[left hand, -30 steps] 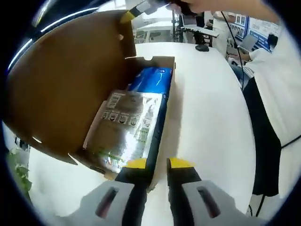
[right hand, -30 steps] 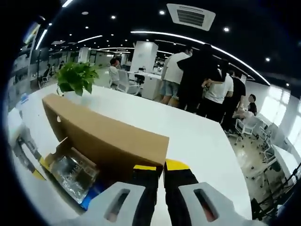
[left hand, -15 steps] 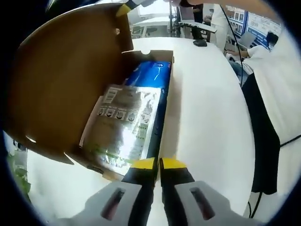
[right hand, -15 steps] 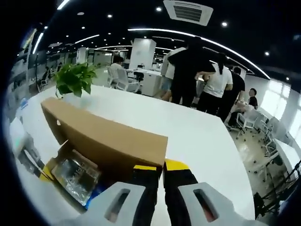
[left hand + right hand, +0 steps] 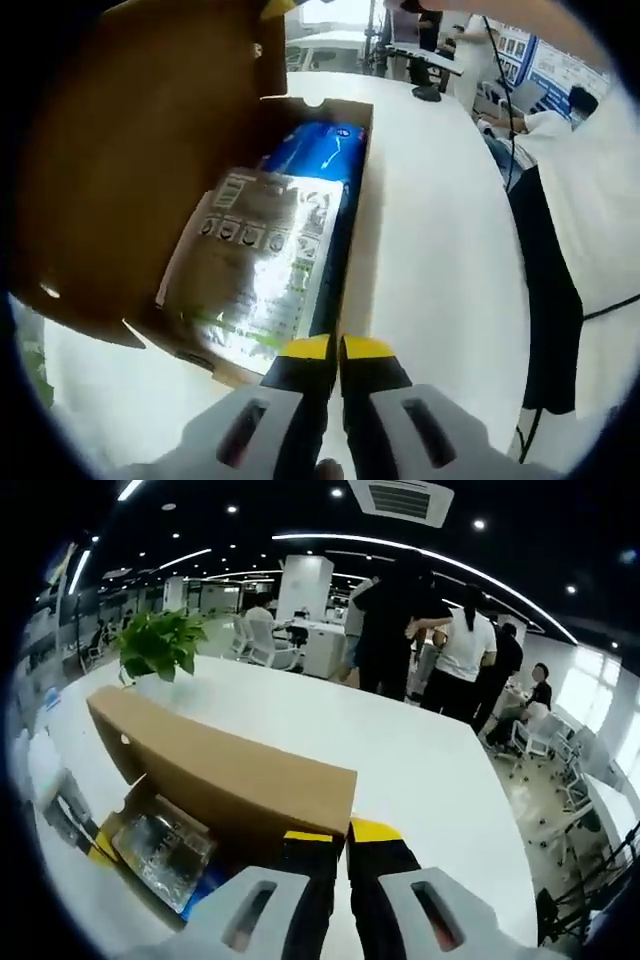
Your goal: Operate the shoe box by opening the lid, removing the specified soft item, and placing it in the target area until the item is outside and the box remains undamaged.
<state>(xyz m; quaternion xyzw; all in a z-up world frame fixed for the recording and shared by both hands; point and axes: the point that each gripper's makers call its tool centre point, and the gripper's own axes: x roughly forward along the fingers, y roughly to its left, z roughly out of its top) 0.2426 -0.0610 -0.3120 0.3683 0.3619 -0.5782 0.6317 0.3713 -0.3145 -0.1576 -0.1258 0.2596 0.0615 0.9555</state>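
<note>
Shoe box lies open on the white table, the soft item still inside it.

The white table (image 5: 440, 230) spans both views, with the brown shoe box (image 5: 352, 180) lying on it and its lid (image 5: 120, 170) raised upright along one long side. In the right gripper view the lid (image 5: 230, 780) stands between the camera and the box interior, and the right gripper (image 5: 332, 835) has its yellow-tipped jaws pinched on the lid's top edge. Inside the box lies the soft item, a silvery printed plastic pack (image 5: 255, 260), with something blue (image 5: 320, 155) under it toward the far end. The left gripper (image 5: 325, 348) has its jaws closed together with nothing between them, touching the box's near corner. A potted green plant (image 5: 160, 645) stands at the table's far edge, and people (image 5: 420, 630) stand beyond it.
</note>
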